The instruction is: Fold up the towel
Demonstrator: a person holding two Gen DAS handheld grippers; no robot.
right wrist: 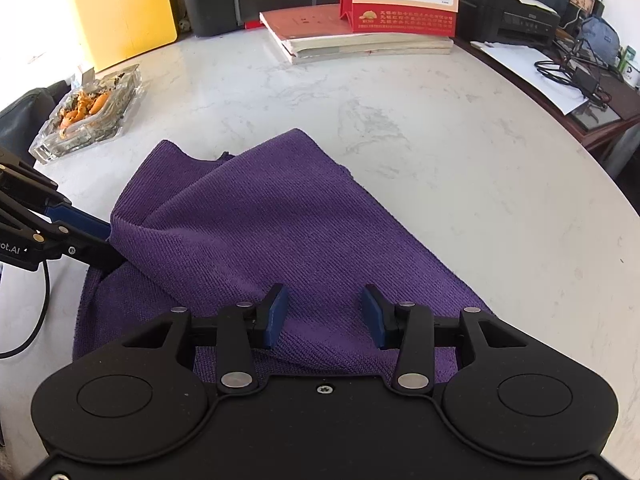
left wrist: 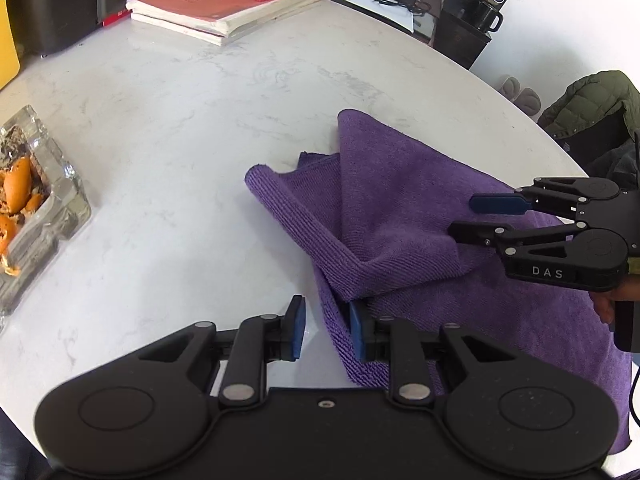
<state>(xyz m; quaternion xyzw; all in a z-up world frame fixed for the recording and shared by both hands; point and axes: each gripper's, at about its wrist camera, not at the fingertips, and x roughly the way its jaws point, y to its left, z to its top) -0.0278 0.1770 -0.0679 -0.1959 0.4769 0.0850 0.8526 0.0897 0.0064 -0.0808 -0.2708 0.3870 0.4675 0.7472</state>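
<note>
Towel of purple ribbed microfibre (right wrist: pixel 256 232) lies partly folded near the white marble worktop's (right wrist: pixel 440 152) near edge. Left gripper (left wrist: pixel 326 328) straddles its left hem, released; right gripper (right wrist: pixel 322 316) hovers released above it.

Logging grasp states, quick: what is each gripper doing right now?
Left gripper: open, the purple towel edge between its fingers, not clamped.
Right gripper: open, above the towel, holding nothing.
</note>
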